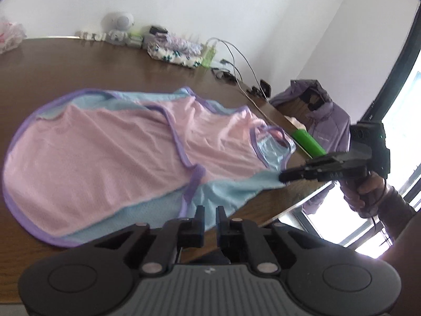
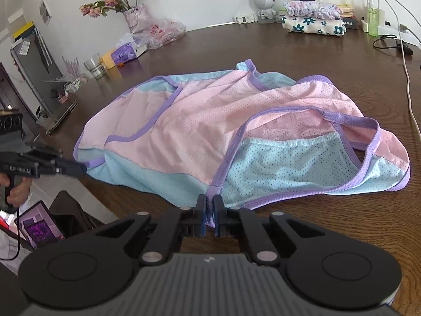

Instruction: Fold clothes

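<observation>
A pink and light-blue mesh garment (image 1: 110, 152) with purple trim lies spread on the brown table (image 1: 79, 63); it also shows in the right wrist view (image 2: 210, 131). My left gripper (image 1: 210, 210) sits at the garment's near blue edge, jaws close together with a narrow gap, and cloth between them does not show in its own view. In the right wrist view the left gripper (image 2: 79, 169) is pinched on the garment's blue corner. My right gripper (image 2: 209, 202) is shut on the purple-trimmed edge; it also shows in the left wrist view (image 1: 282, 176), gripping the blue corner.
Folded floral clothes (image 2: 313, 23), a white robot toy (image 2: 264, 2), a green bottle (image 2: 373, 23) and cables (image 2: 407, 79) lie at the table's far side. A flower vase (image 2: 136, 15), a tissue pack and a glass (image 2: 94, 68) stand at the left. A chair with a purple jacket (image 1: 321, 115) stands beyond the table edge.
</observation>
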Demonstrator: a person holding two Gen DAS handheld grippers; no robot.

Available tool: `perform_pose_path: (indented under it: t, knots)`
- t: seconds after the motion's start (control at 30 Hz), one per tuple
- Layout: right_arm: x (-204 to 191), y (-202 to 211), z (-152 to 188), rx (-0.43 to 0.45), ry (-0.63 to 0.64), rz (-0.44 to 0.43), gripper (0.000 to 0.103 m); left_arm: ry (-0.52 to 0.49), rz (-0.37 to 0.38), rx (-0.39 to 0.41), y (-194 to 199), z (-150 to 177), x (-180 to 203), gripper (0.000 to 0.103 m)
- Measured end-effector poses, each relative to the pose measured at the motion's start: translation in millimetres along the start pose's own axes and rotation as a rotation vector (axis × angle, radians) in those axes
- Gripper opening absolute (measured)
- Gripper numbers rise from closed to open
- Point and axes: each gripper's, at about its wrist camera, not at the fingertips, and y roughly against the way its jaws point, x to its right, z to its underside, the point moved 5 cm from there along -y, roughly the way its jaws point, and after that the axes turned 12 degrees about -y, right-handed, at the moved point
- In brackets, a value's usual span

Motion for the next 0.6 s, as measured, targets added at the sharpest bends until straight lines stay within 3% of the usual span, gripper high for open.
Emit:
perform_pose_path:
  t: [0.07, 0.17, 0.23, 0.33, 0.4, 0.6]
  knots:
    - [-2, 1, 0, -0.003, 0.01, -0.003, 0.007, -0.035, -0.031, -0.027, -8, -9, -3, 0.022]
    - [-5, 0, -1, 0.016, 0.013, 0.011, 0.008, -0.099, -0.055, -0.094, -22, -15, -3, 0.022]
    - [-7, -1, 1, 0.025, 0.025, 0.023, 0.008, -0.091, -0.069, -0.135, -27, -9, -6, 0.021]
    - [-7, -3, 5, 0.036, 0.032, 0.035, 0.008, -0.036, -0.064, -0.119, -23, -3, -11, 0.019]
    - [-7, -3, 6, 0.043, 0.028, 0.038, 0.008, -0.031, -0.061, -0.126, -21, 2, -8, 0.003]
    - [-4, -3, 3, 0.045, 0.014, 0.057, 0.006, -0.041, -0.075, -0.096, -3, 14, 6, 0.0]
